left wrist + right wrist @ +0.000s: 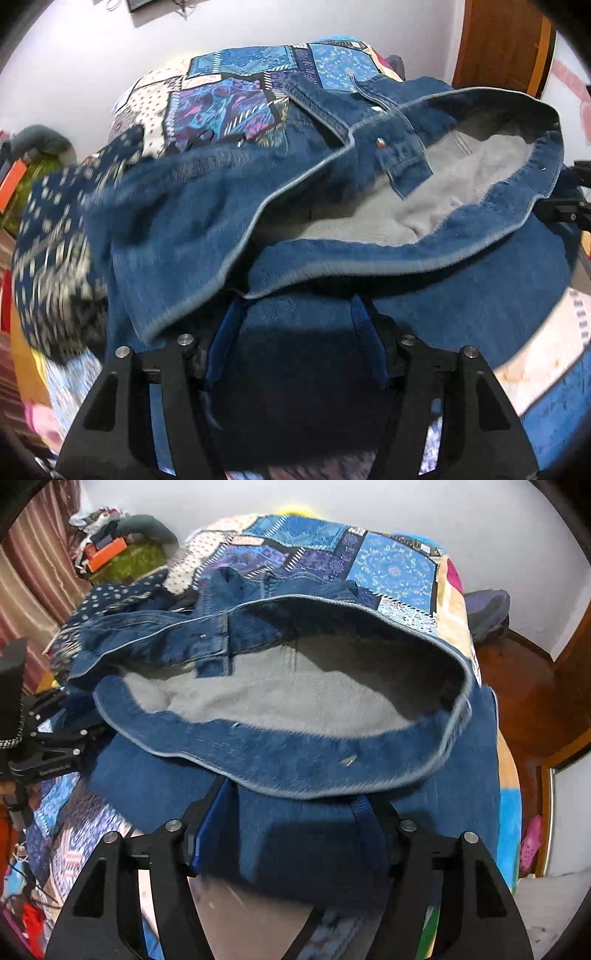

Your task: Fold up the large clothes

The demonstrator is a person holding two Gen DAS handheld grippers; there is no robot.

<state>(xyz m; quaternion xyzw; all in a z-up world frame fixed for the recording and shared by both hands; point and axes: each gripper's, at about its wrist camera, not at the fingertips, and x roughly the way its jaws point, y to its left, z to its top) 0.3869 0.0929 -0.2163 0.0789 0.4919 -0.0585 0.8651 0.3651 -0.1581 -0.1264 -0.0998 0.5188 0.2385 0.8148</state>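
A pair of blue denim jeans (221, 206) lies on a patchwork bedspread (236, 96), waistband gaping open and showing the grey lining (424, 199). The folded-over waist end hangs blurred just in front of my left gripper (295, 306), whose blue-padded fingers stand apart with denim beneath them. In the right wrist view the same jeans (295, 760) show their open waistband and grey lining (280, 694). My right gripper (291, 794) is open, fingers spread under the waistband edge, over a lower layer of denim. The left gripper (48, 746) shows at left.
The bedspread (391, 565) covers the bed. A dark dotted cloth (55, 229) lies at the left. A cluttered pile with an orange box (107, 554) stands by the striped curtain. A wooden door (502, 40) and wooden floor (524, 686) are at the right. The wall behind is white.
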